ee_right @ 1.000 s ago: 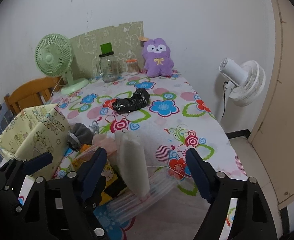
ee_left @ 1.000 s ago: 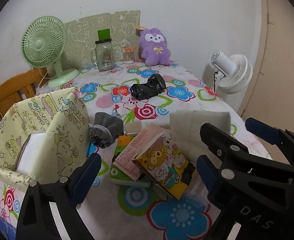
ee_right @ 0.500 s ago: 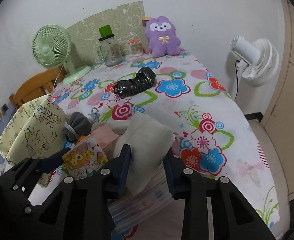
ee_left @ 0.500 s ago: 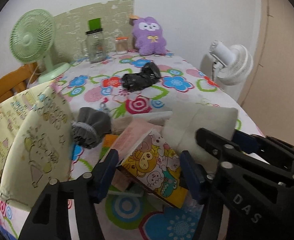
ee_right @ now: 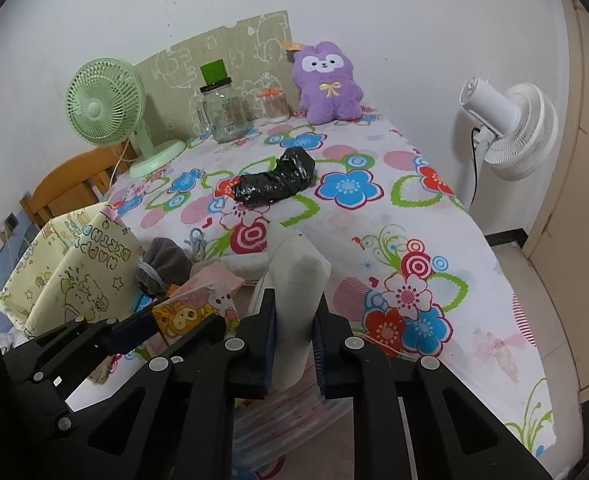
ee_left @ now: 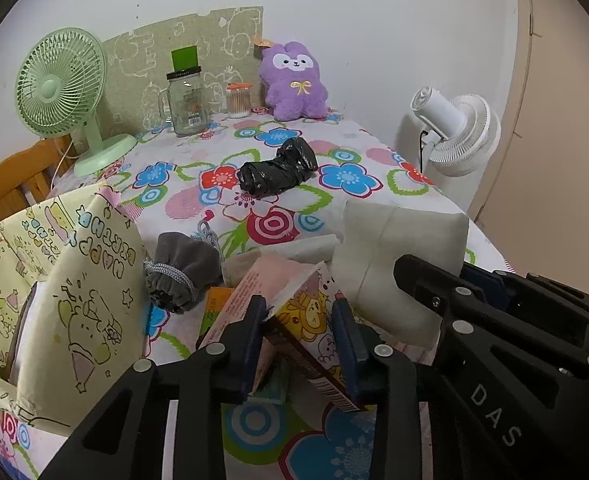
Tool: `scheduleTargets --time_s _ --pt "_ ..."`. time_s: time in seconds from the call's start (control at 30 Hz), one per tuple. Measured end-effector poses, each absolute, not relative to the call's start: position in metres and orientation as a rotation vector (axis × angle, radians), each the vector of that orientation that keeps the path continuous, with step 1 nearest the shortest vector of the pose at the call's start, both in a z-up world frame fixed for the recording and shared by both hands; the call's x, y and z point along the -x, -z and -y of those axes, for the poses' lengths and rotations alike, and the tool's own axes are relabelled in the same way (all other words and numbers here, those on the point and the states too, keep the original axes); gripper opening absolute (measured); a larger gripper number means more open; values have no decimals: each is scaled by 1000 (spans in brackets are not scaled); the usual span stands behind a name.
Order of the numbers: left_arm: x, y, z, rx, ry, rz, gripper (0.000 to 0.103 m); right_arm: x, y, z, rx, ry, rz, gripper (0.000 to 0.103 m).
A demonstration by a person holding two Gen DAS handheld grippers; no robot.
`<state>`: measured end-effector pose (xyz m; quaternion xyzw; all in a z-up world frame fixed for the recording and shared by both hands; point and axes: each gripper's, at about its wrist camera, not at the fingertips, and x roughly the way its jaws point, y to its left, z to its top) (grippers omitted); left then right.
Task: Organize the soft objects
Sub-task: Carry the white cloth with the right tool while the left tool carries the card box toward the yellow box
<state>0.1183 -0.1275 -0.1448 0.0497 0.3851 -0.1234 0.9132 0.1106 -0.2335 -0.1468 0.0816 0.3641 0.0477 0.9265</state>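
Grippers both have something soft: the left gripper (ee_left: 300,336) squeezes the cartoon tissue pack (ee_left: 314,320), and the right gripper (ee_right: 294,330) pinches the white pad (ee_right: 296,280) just beside that pack. Lifting slowly and straight up should stop them slipping. Close to the pack sit a grey pouch (ee_left: 182,270) and a yellow bag (ee_left: 66,292), which could get bumped.

A table (ee_left: 350,140) under a flowered cloth carries everything. At its middle lies a crumpled black bag (ee_left: 278,166). Behind the bag, along the wall, stand a green fan (ee_left: 66,96), a glass jar (ee_left: 186,98), a small swab jar (ee_left: 239,100) and a purple plush (ee_left: 294,80). Nearer than the bag sits a grey drawstring pouch (ee_left: 182,272)
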Motion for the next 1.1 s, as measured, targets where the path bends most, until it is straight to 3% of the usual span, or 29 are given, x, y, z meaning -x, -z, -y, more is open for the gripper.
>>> scheduleTargets --time_s 0.43,1.1 --pt "-108 123 120 -78 261 -753 20 -95 119 226 -151 -83 -688 19" --pt "-83 72 113 -119 236 -653 19 -67 67 213 -124 -43 -585 19"
